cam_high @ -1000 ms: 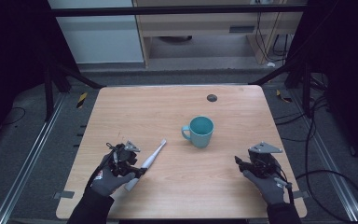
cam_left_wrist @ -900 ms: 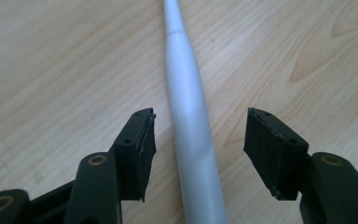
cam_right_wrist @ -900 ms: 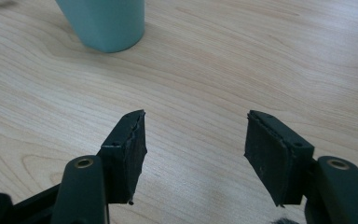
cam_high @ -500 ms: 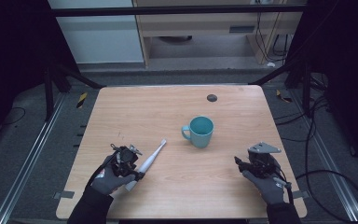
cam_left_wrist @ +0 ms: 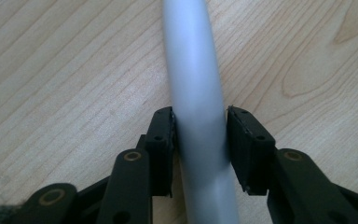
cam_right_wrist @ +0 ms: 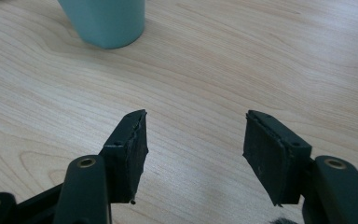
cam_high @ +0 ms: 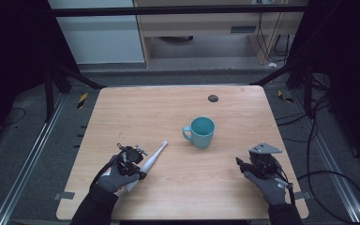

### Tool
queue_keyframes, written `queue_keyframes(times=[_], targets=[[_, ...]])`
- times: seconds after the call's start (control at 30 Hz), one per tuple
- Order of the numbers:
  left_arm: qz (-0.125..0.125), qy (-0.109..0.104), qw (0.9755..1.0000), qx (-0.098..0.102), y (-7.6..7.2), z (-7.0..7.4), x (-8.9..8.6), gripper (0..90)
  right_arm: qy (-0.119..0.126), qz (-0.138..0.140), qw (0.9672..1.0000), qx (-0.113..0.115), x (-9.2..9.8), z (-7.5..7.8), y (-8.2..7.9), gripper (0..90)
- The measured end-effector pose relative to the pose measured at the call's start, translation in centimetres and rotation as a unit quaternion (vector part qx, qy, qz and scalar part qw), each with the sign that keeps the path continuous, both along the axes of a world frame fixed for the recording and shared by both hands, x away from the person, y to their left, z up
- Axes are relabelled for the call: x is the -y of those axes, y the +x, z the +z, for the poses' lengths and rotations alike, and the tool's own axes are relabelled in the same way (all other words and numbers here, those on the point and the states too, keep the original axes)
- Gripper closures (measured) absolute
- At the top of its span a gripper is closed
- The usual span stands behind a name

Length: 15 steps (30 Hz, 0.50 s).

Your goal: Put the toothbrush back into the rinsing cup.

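Observation:
A white toothbrush point(cam_high: 155, 152) lies slanted on the wooden table point(cam_high: 168, 108), its head pointing up and right toward a teal mug point(cam_high: 202, 132). My left gripper point(cam_high: 139, 165) sits over the lower part of its handle. In the left gripper view the toothbrush handle point(cam_left_wrist: 193, 70) runs between the jaws, and the left gripper point(cam_left_wrist: 200, 116) is shut on it, pads hugging both sides. My right gripper point(cam_high: 241, 164) rests at the front right, apart from the mug. In its own view the right gripper point(cam_right_wrist: 193, 121) is open over bare wood, the mug point(cam_right_wrist: 105, 21) ahead on the left.
A small dark round hole point(cam_high: 213, 98) marks the far middle of the table. Dark frame posts and cables surround the table, with a cabinet behind. Bare wood lies between the two grippers along the front edge.

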<state>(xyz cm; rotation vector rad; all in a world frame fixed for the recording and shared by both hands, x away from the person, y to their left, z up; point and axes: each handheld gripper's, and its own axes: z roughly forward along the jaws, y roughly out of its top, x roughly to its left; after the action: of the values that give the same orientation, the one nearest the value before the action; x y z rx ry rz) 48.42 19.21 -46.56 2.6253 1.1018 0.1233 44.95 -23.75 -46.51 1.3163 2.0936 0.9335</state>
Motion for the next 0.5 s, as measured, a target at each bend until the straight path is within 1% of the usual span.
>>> queue_keyframes(times=[0.03, 0.07, 0.27, 0.3, 0.43, 0.47, 0.5], targets=[[0.002, 0.001, 1.0000, -0.002, -0.04, 0.00, 0.04, 64.3, 0.000, 0.000, 1.0000, 0.000, 0.01, 0.01, 0.01, 39.7], [-0.001, 0.004, 1.0000, -0.001, -0.02, 0.03, 0.05, 65.0, 0.000, 0.000, 1.0000, 0.000, 0.02, 0.01, 0.02, 39.7], [0.003, 0.008, 1.0000, 0.002, -0.15, 0.04, 0.18, 65.6, -0.001, -0.001, 1.0000, -0.001, 0.00, 0.04, -0.02, 39.8], [0.004, 0.006, 1.0000, 0.000, -0.16, 0.03, 0.15, 65.6, 0.000, -0.001, 1.0000, -0.001, -0.01, 0.04, -0.02, 39.9], [0.007, -0.003, 1.0000, 0.005, -0.28, -0.03, -0.09, 65.8, -0.001, 0.000, 1.0000, -0.002, 0.05, 0.00, 0.01, 40.1], [0.004, -0.001, 1.0000, 0.007, -0.33, -0.02, -0.15, 65.8, -0.001, 0.000, 1.0000, -0.003, 0.08, 0.00, 0.01, 40.1], [0.006, -0.003, 0.9999, 0.008, -0.43, -0.02, -0.20, 65.9, -0.001, 0.000, 1.0000, -0.002, 0.13, -0.02, 0.01, 40.2]])
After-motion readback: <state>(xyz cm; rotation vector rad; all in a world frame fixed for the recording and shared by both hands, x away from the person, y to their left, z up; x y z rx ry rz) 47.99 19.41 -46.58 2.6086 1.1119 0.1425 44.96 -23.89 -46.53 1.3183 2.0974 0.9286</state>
